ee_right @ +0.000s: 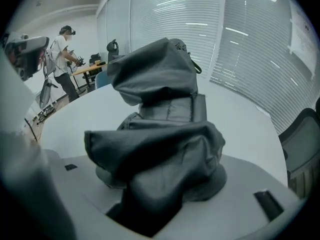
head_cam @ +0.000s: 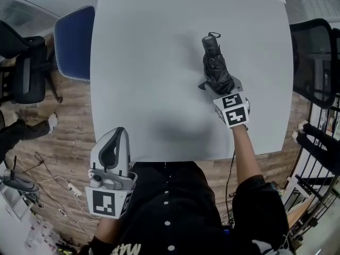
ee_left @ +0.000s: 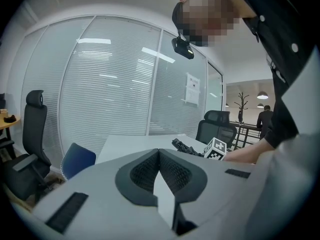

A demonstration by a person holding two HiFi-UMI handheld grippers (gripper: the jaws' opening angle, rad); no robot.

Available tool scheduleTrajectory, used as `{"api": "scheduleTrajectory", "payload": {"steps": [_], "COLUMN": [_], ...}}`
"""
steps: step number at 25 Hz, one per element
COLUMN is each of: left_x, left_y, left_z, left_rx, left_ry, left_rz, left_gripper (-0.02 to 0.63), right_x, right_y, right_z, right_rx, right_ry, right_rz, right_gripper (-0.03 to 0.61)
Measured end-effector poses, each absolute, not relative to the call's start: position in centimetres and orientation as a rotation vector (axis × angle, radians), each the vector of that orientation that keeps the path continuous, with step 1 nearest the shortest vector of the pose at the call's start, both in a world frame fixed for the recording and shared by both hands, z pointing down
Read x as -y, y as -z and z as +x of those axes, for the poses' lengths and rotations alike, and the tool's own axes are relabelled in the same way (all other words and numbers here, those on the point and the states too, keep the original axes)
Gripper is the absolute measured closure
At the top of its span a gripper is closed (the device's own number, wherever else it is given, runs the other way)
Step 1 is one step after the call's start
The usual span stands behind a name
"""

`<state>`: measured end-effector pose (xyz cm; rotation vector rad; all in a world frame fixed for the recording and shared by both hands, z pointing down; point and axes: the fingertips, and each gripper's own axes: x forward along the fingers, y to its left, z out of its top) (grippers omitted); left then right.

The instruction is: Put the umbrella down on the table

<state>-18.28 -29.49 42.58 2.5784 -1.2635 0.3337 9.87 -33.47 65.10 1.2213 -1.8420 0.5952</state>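
A folded black umbrella (head_cam: 215,65) lies lengthwise over the white table (head_cam: 149,62), its strap end pointing away from me. My right gripper (head_cam: 217,87) is shut on the umbrella's near end, and in the right gripper view the crumpled black fabric (ee_right: 160,129) fills the space between the jaws. Whether the umbrella rests on the table or hovers just above it I cannot tell. My left gripper (head_cam: 115,142) hangs at the table's near edge on the left, jaws together and nothing in them; its shut fingers (ee_left: 150,171) point toward the far umbrella (ee_left: 187,147).
A blue chair (head_cam: 74,41) stands at the table's left side and a black mesh chair (head_cam: 313,57) at its right. Another black office chair (head_cam: 24,68) is further left. Cables and a power strip (head_cam: 69,187) lie on the wooden floor. A person (ee_right: 64,59) stands in the background.
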Motion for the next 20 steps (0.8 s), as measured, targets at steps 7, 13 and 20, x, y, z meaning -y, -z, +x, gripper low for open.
{"api": "scheduleTrajectory", "payload": {"steps": [7,13,20], "left_x": [29.2,28.8,28.7], "left_y": [-43.5,-44.0,-44.4], "left_z": [-18.3,-18.4,-18.6], "left_rx": [1.251,1.238,1.237], "left_ry": [-0.345,-0.348,-0.354], "left_rz": [2.564,2.553,2.541], "left_gripper": [0.6,0.6,0.6], "right_x": [34.0,34.7,35.6], "right_y": [-66.8,-67.7,-68.9], "right_z": [9.4,8.7,8.4], "right_rx": [1.818,1.793,1.766], "right_ry": [-0.606,-0.645,-0.65], "right_rz": [1.161,1.135,1.102], "right_gripper": [0.288,0.282,0.261]}}
